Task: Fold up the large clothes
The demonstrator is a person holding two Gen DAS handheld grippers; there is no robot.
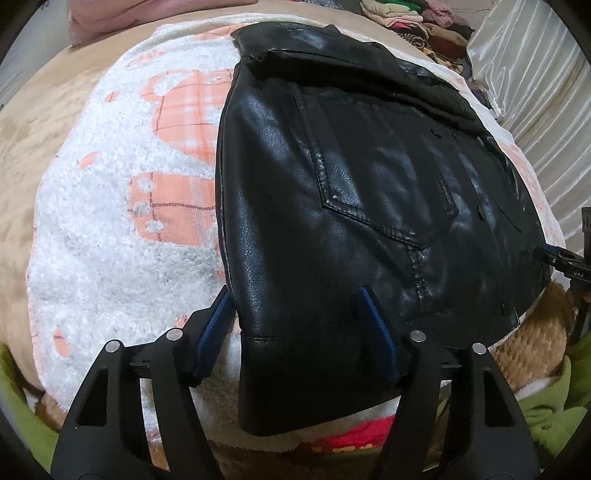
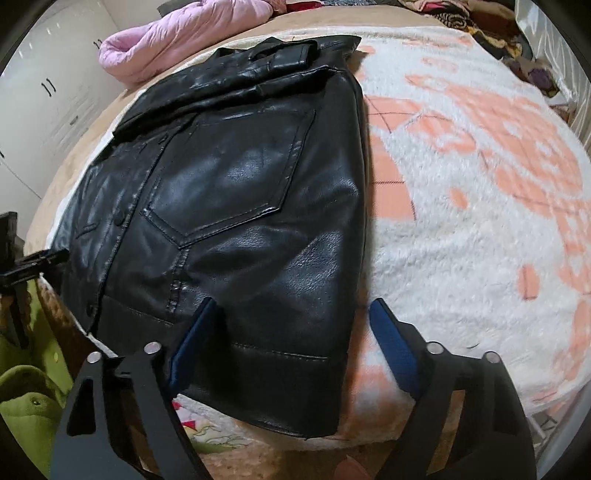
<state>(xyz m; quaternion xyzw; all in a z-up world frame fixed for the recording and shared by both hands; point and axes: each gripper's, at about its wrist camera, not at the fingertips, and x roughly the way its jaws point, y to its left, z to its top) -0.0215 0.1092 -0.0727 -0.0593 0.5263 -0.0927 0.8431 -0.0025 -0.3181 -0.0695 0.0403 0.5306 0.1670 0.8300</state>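
Note:
A black leather jacket (image 1: 369,192) lies flat on a white and orange fleece blanket (image 1: 122,229), sleeves folded in, its hem hanging over the near bed edge. My left gripper (image 1: 293,295) is open, its blue-padded fingers either side of the jacket's left hem corner. In the right wrist view the jacket (image 2: 236,206) lies left of centre on the blanket (image 2: 461,236). My right gripper (image 2: 293,306) is open around the jacket's right hem corner. Each gripper's tip shows at the other view's edge.
A pink quilt (image 2: 177,40) lies at the far side of the bed. A pile of clothes (image 1: 417,22) sits at the far right. A green garment (image 2: 26,398) hangs below the near edge. White wardrobe doors (image 2: 48,92) stand at left.

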